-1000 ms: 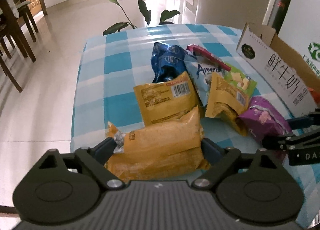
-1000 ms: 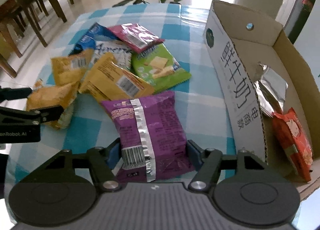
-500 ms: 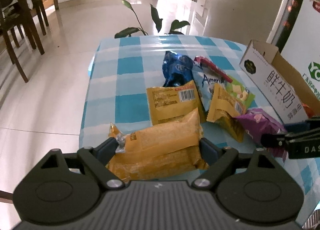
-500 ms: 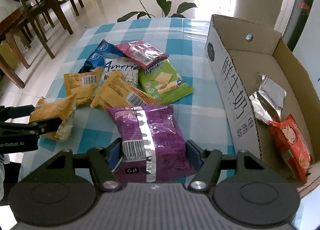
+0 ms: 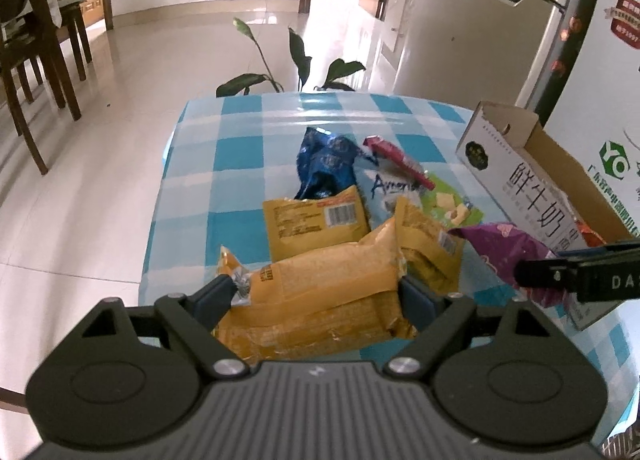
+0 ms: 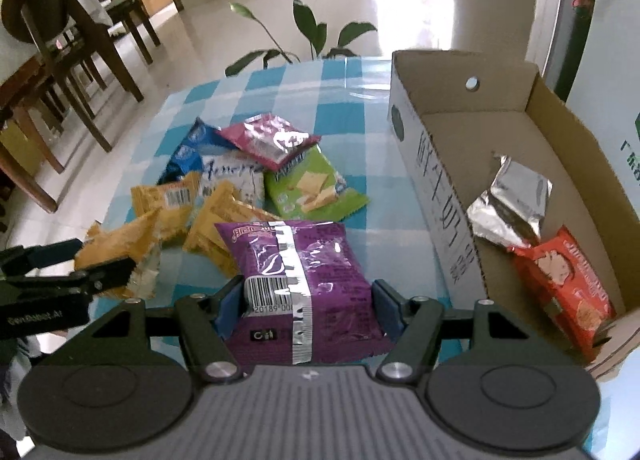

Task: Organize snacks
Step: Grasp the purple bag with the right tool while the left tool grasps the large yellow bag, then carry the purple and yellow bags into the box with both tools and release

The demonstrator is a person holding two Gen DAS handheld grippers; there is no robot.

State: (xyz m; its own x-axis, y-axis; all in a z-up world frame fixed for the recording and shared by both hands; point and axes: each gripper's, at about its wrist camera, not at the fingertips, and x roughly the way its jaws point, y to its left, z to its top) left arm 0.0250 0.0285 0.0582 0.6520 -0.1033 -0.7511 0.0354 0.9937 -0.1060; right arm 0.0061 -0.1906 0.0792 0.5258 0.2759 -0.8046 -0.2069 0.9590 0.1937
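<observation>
On the right side of the blue-checked table (image 6: 340, 131) stands an open cardboard box (image 6: 568, 139), its white side wall printed with large Chinese characters and a dark round emblem near the far end. Inside it lie a crumpled silver packet (image 6: 508, 203) and, nearer the camera, an orange-red snack packet (image 6: 560, 284). The left gripper (image 5: 316, 292) is clamped on an orange-yellow snack bag (image 5: 324, 284), its pads pressed into both ends of the bag, which is held clear of the table. The right gripper (image 6: 308, 306) grips a purple snack bag (image 6: 304, 276) the same way; a barcode and a silver seam run down its back, and the small print is unreadable. Loose snacks lie in a heap beside the box: a white packet lettered "Ameri…" (image 6: 232, 175), a green cracker packet (image 6: 312, 187), a magenta packet (image 6: 268, 139), a blue packet (image 6: 188, 155) and two yellow packets (image 6: 168, 199) with barcodes. A white carton with a green logo (image 5: 612, 167) stands behind the box.
</observation>
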